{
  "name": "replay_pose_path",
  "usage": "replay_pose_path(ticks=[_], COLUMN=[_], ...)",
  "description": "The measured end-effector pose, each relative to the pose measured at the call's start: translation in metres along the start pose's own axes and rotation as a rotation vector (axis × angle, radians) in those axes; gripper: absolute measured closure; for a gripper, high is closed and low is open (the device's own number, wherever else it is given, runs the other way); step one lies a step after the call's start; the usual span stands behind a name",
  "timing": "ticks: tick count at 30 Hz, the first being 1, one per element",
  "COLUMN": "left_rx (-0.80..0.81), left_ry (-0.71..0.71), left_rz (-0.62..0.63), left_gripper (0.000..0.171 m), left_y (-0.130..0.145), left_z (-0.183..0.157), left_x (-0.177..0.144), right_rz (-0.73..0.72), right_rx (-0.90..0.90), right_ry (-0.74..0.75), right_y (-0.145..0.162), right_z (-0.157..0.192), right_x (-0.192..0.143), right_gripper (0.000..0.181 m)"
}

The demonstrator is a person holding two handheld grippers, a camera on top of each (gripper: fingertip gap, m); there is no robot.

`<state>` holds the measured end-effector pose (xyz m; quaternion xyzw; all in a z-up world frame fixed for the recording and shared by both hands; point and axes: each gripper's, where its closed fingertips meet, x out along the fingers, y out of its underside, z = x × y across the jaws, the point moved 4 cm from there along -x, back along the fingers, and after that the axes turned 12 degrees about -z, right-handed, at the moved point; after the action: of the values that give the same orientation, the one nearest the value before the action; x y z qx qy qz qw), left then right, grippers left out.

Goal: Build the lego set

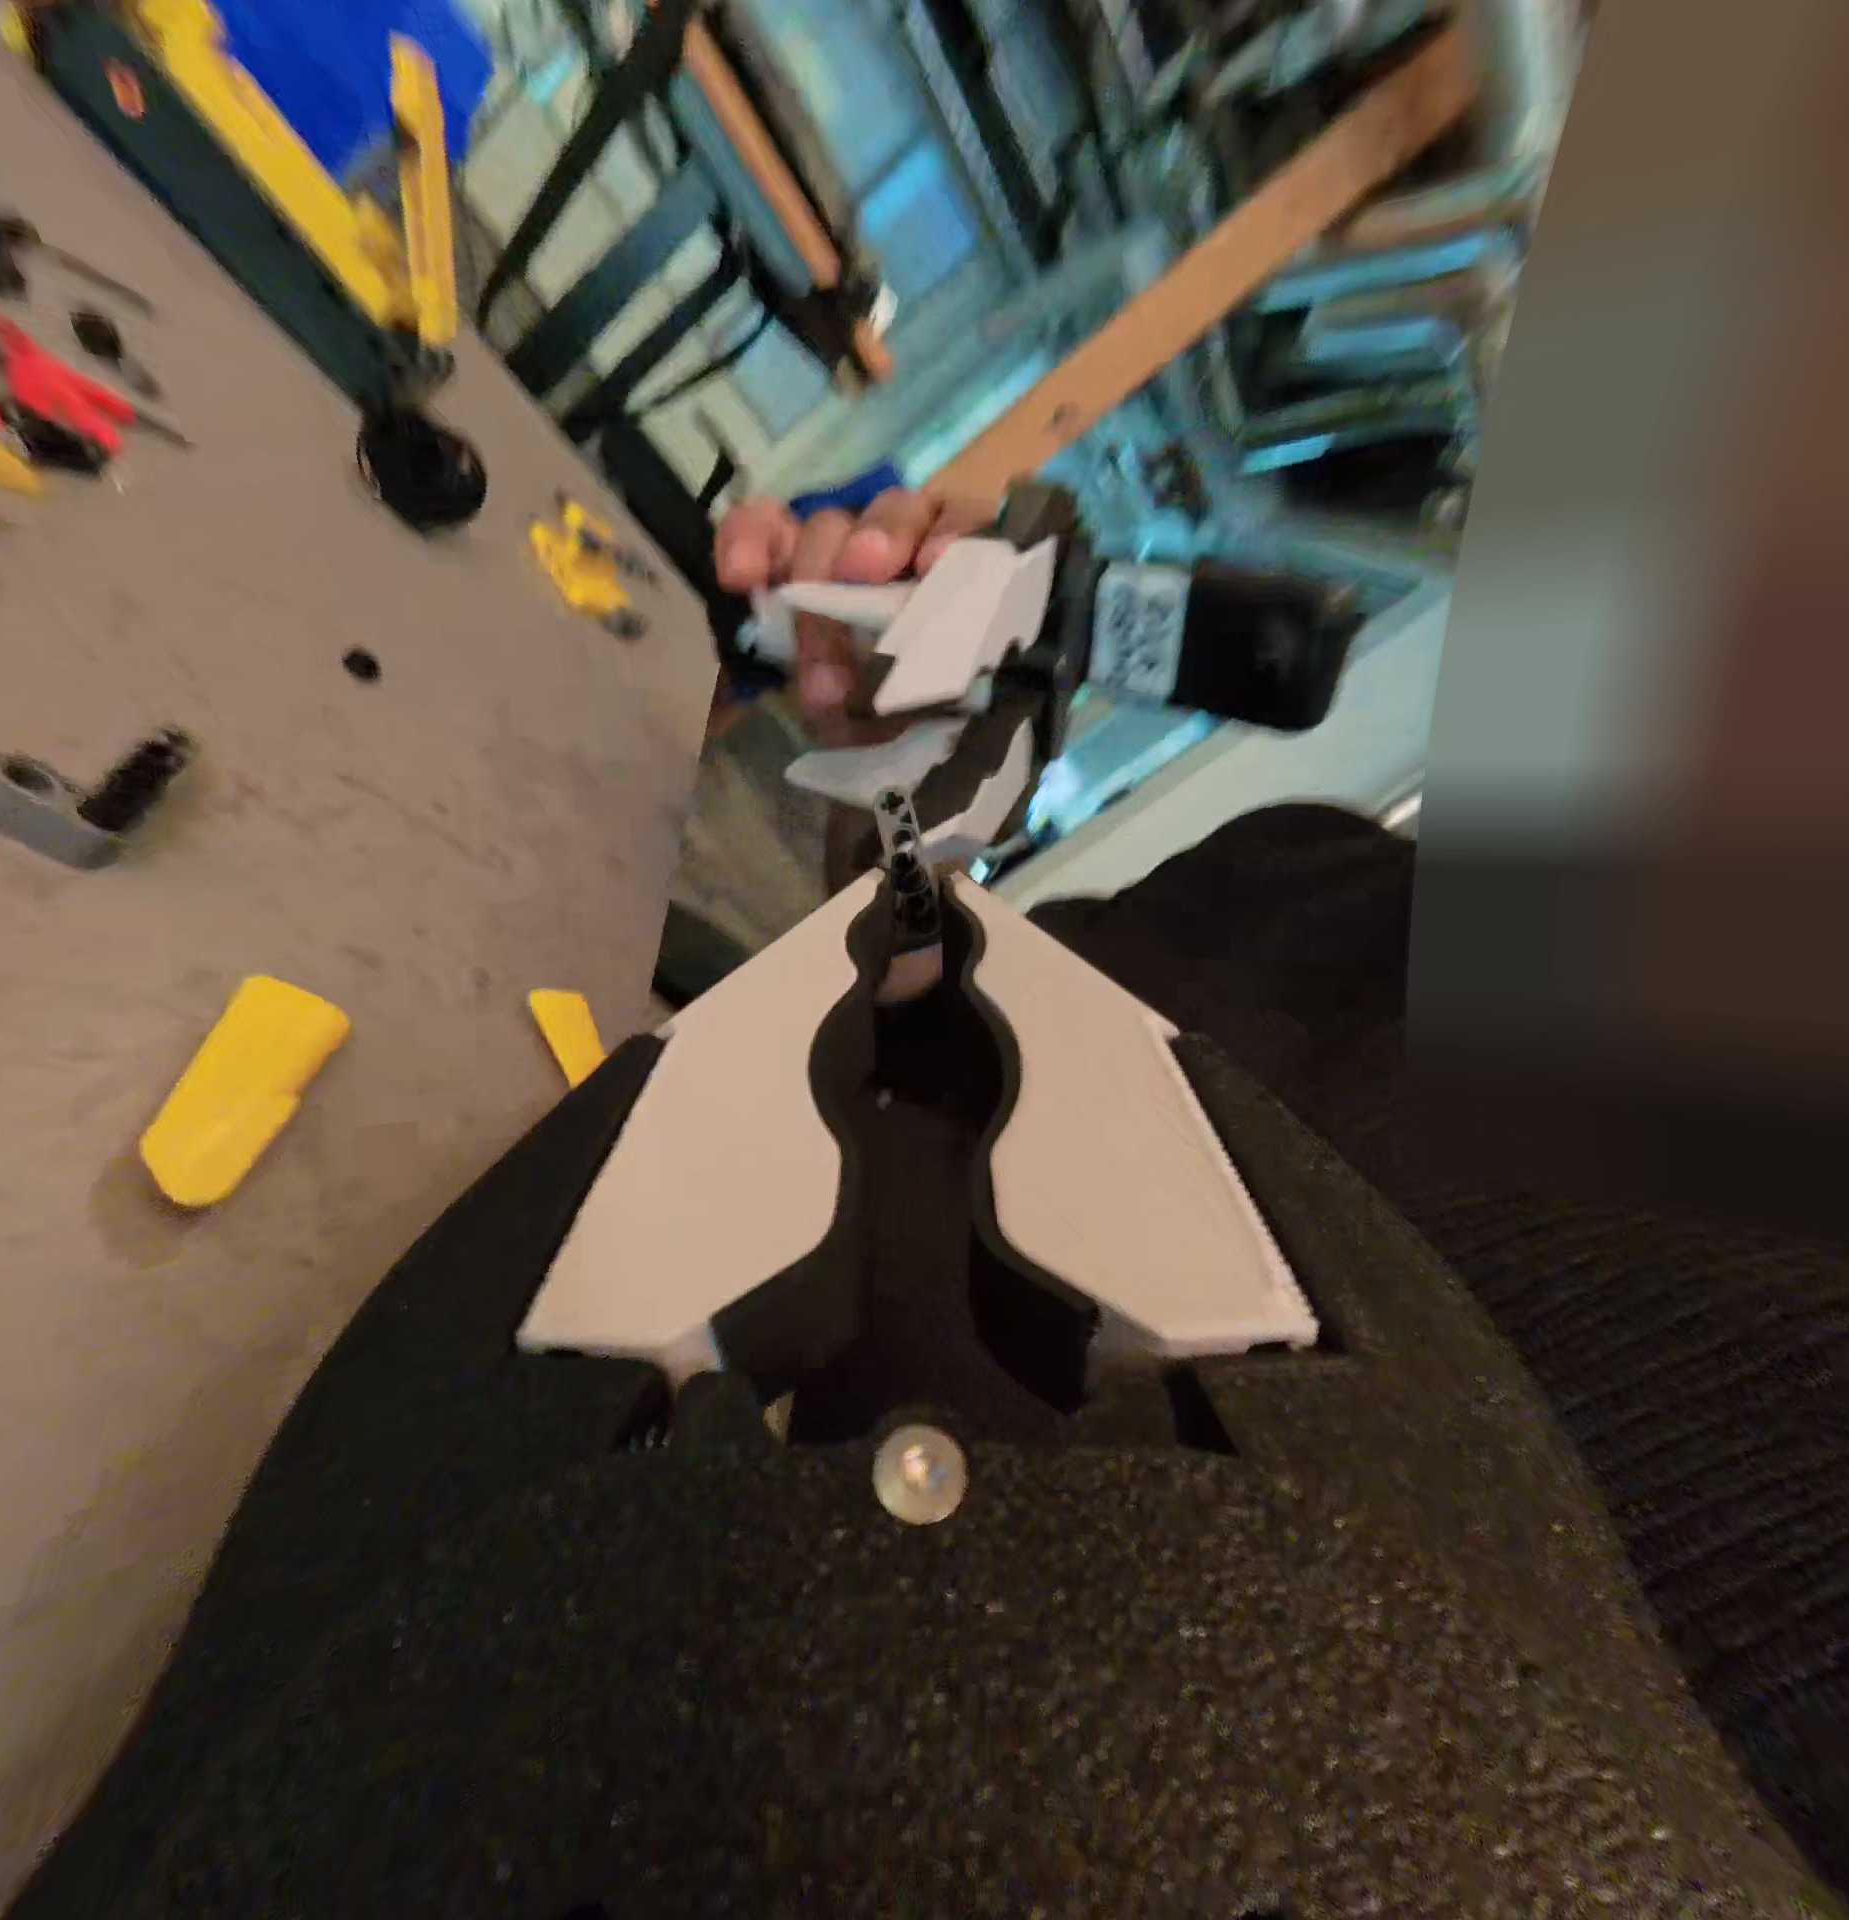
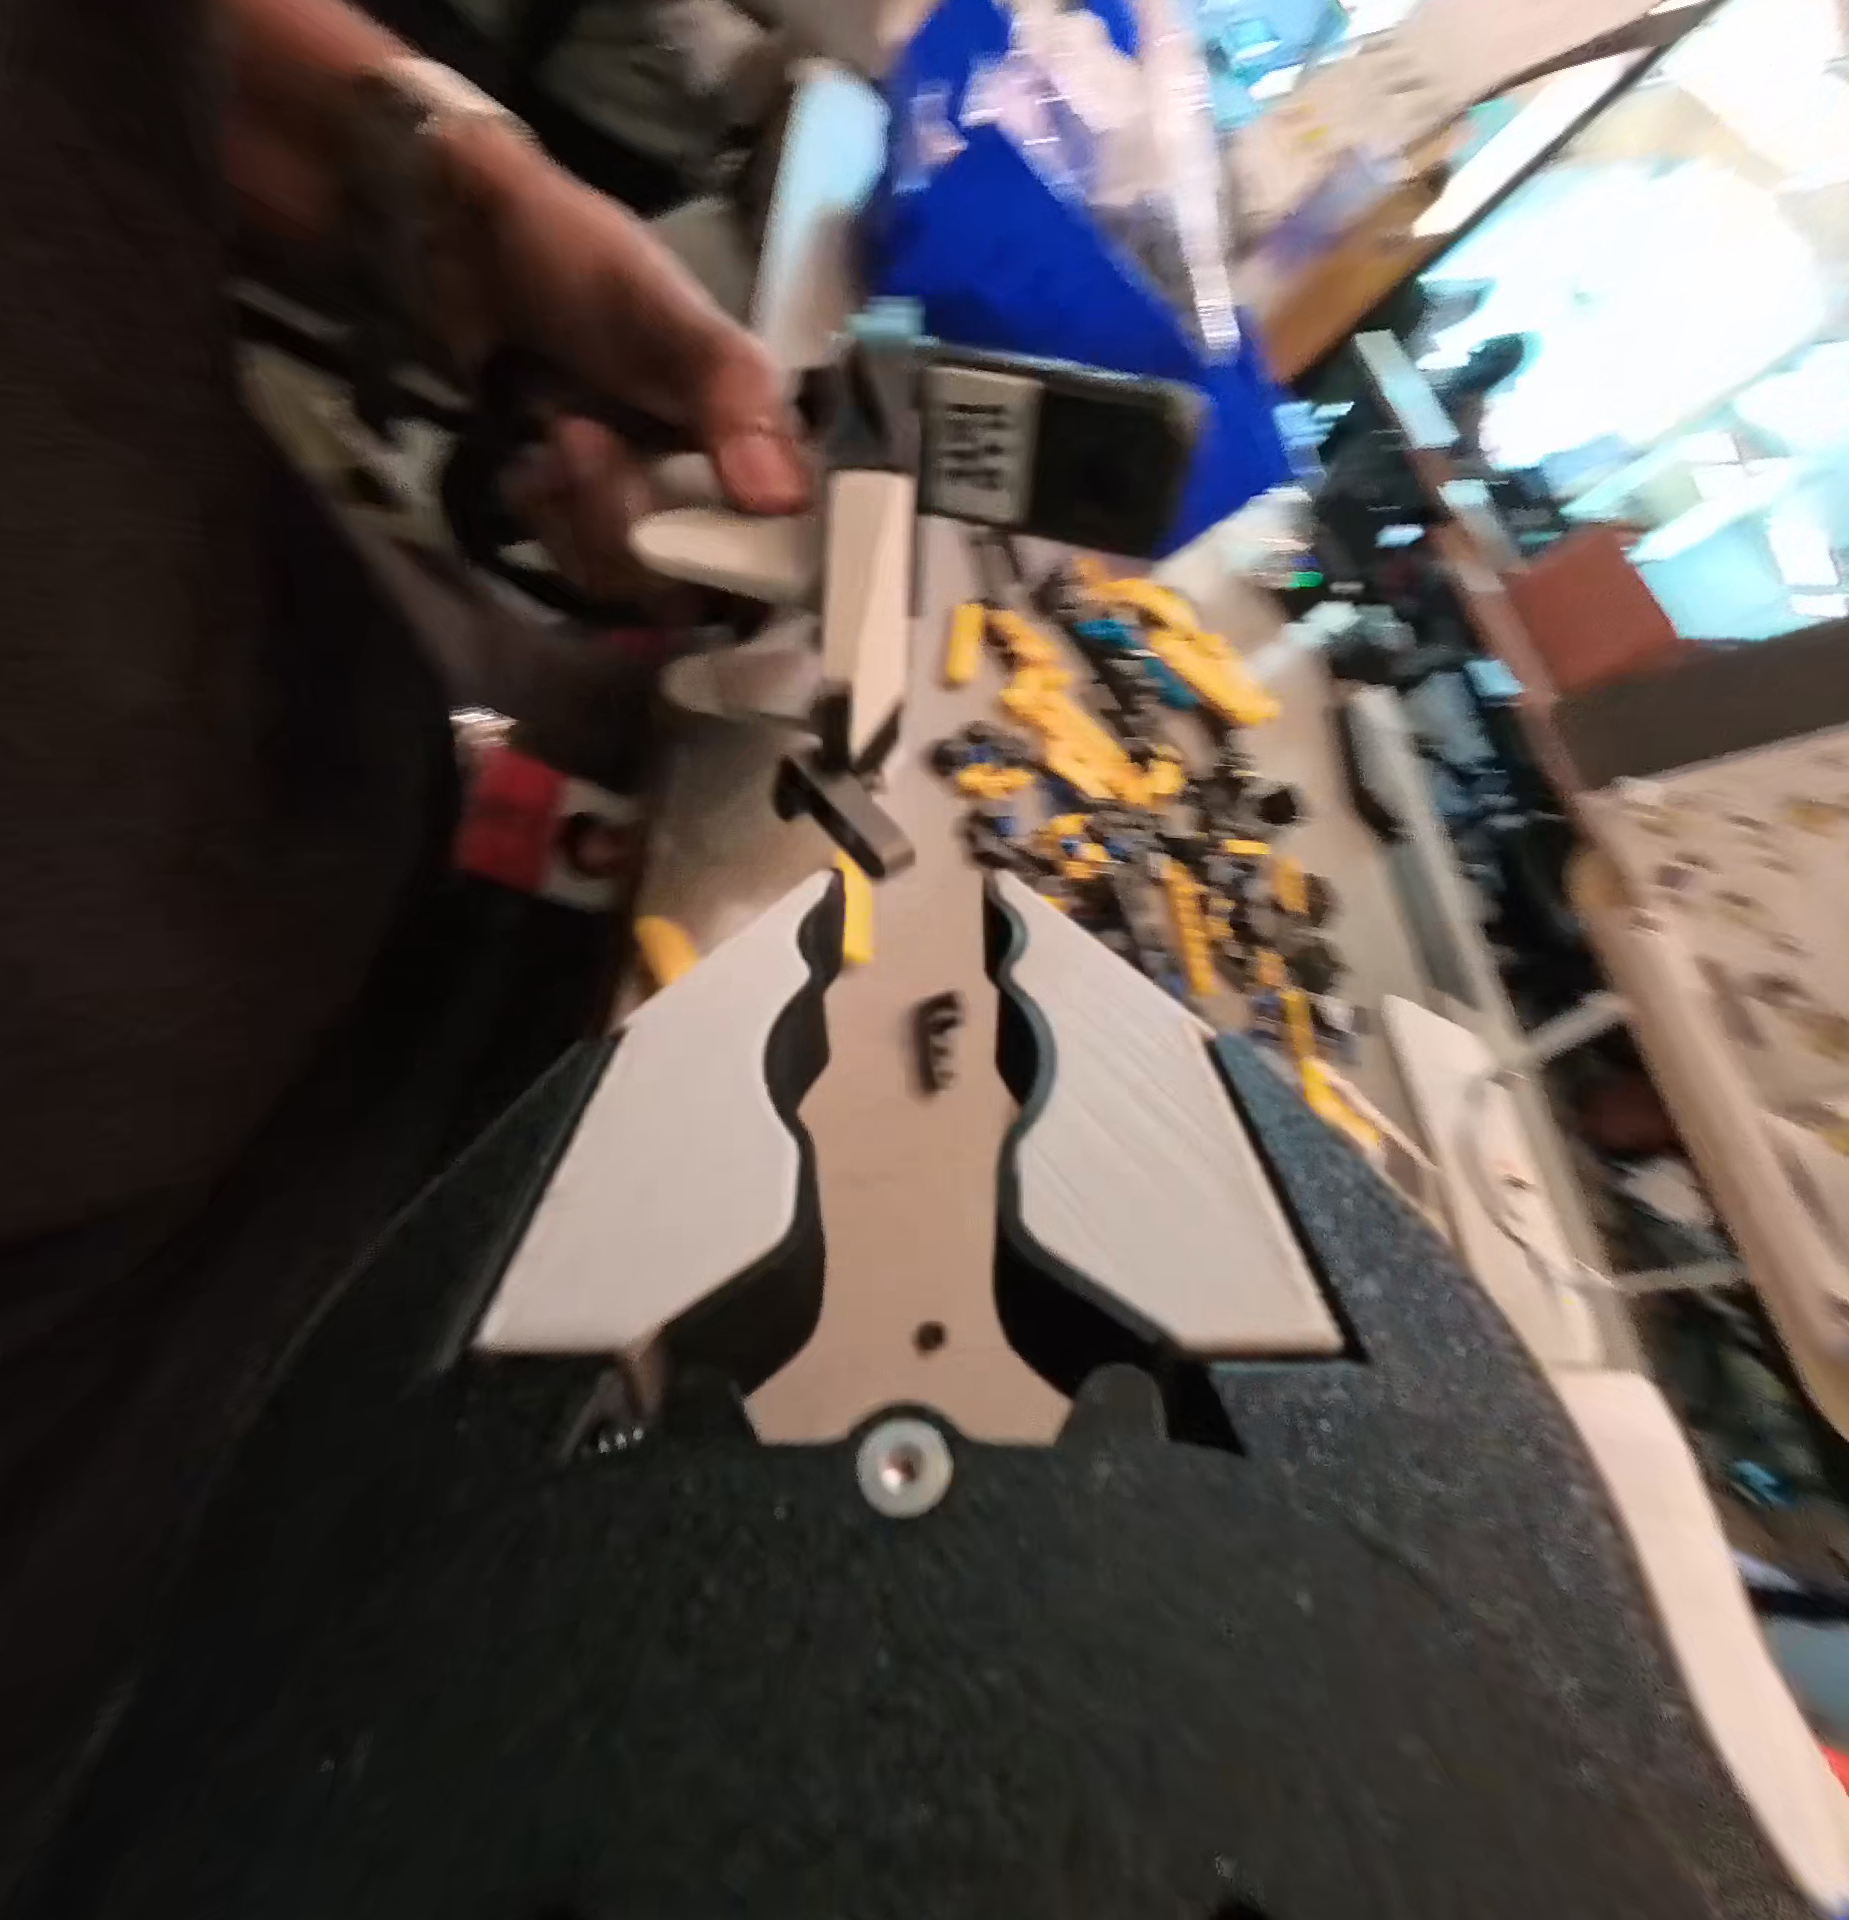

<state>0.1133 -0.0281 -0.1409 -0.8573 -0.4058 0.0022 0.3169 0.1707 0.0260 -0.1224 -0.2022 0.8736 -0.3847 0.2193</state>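
Left claw [image 1: 909,883], lifted off the grey counter [image 1: 328,727], pinches a slim black perforated beam [image 1: 902,847] at its tips, with the claw's fingers nearly together. Right claw [image 2: 915,883] stands wide and empty above the counter; a small black toothed piece [image 2: 935,1039] lies between its fingers, and a heap of yellow and black building pieces [image 2: 1107,769] lies just beyond.
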Motion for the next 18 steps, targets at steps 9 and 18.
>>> replay_pose_path(ticks=[9, 18], left_rx=[-0.071, -0.080], left_ry=[0.089, 0.107], left_rz=[-0.427, -0.380], left_gripper=[0.165, 0.165], left_y=[-0.043, -0.031], left_z=[-0.004, -0.011], left_x=[-0.022, -0.011], right_rz=[-0.252, -0.355], right_rx=[0.278, 0.310], right_ry=[0.411, 0.504], right_y=[-0.005, -0.018], right_z=[-0.008, -0.017], right_x=[0.012, 0.011], right_gripper=[0.152, 0.121])
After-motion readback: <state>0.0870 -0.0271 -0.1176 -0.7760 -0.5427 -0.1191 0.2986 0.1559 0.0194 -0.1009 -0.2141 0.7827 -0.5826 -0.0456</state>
